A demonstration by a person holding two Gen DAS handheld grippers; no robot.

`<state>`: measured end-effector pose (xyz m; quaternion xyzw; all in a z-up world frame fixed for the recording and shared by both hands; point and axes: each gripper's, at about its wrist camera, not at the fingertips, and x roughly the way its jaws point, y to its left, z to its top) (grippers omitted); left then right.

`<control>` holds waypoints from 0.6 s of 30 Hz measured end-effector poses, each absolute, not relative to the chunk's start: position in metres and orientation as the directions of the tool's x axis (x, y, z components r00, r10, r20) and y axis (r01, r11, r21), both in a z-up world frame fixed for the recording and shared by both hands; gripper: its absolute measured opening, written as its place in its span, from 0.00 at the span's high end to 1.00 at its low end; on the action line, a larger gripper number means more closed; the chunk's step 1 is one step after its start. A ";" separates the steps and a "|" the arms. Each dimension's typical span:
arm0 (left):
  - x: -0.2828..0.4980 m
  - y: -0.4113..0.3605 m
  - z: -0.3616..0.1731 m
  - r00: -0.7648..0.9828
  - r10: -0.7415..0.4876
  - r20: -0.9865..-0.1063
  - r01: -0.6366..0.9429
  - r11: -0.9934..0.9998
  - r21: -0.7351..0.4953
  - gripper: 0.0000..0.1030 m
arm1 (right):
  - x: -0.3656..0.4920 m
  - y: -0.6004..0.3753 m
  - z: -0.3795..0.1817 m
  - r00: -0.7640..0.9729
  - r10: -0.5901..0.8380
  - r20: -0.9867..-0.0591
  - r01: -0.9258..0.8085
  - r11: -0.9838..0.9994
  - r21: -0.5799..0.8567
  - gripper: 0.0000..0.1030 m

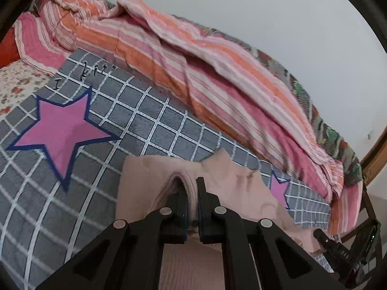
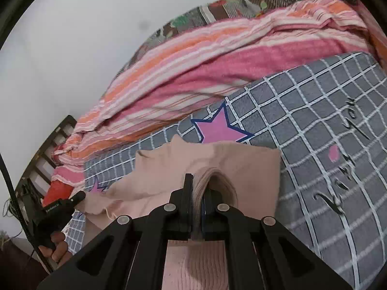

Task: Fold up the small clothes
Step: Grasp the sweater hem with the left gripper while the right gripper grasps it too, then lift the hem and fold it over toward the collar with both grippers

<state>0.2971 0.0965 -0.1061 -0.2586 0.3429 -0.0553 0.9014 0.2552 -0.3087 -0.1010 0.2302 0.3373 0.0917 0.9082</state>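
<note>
A small pale pink garment (image 1: 232,188) lies on a grey checked blanket (image 1: 150,125) with pink stars. My left gripper (image 1: 191,188) is shut on a bunched fold of its ribbed edge, which bulges up between the fingers. My right gripper (image 2: 199,186) is shut the same way on another part of the garment (image 2: 164,169). The cloth stretches between the two grippers and hangs toward the cameras. The right gripper's body also shows at the lower right of the left wrist view (image 1: 338,246), and the left gripper's body with the holding hand shows in the right wrist view (image 2: 58,207).
A rumpled pink and orange striped quilt (image 1: 198,67) is heaped along the far side of the blanket, against a pale wall. A floral sheet (image 1: 14,82) shows at the left. A dark bed frame (image 2: 46,154) stands at the bed's end.
</note>
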 end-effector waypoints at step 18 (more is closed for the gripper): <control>0.306 0.083 -0.114 0.747 -0.273 -0.606 -0.024 0.900 -0.435 0.42 | 0.287 -0.300 -0.108 0.709 0.267 -0.653 -0.047 0.942 0.333 0.56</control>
